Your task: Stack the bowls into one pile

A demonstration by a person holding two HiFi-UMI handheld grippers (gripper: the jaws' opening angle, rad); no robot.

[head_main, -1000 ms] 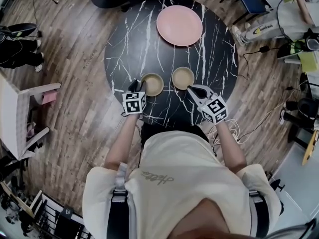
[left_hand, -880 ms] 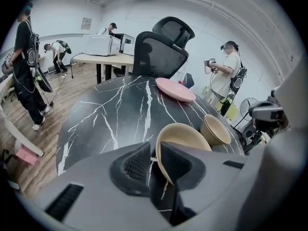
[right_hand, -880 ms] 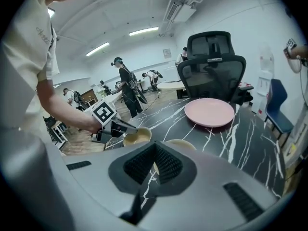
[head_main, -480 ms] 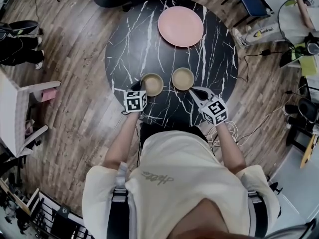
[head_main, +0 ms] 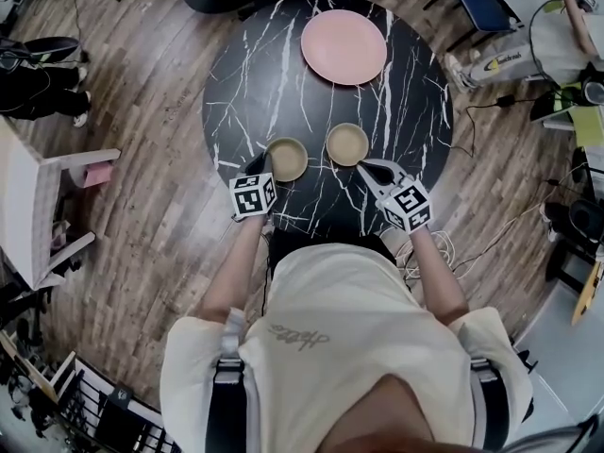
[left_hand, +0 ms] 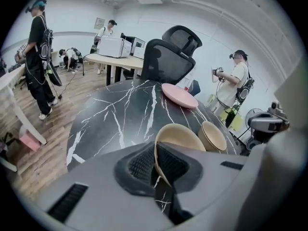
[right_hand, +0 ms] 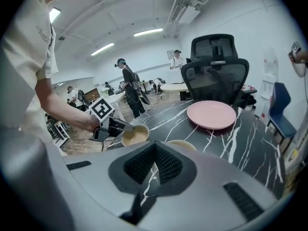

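Observation:
Two tan bowls sit side by side on the black marble table (head_main: 283,74). My left gripper (head_main: 263,164) has just been closing and is now shut on the near rim of the left bowl (head_main: 289,159); in the left gripper view that rim (left_hand: 159,160) is pinched between the pads. The right bowl (head_main: 347,144) stands free just beyond my right gripper (head_main: 363,167), which is shut with nothing in it. In the right gripper view the pads (right_hand: 166,165) meet in front of the right bowl (right_hand: 182,144), with the left bowl (right_hand: 134,134) further left.
A pink plate (head_main: 343,47) lies at the table's far side. A black office chair (left_hand: 168,57) stands behind the table. Other people (left_hand: 41,57) stand around the room, and a white chair (head_main: 38,215) and cables lie on the wooden floor.
The left gripper's jaws have closed onto the left bowl's near rim and the gripper has rolled slightly. The right gripper and both bowls have kept their places.

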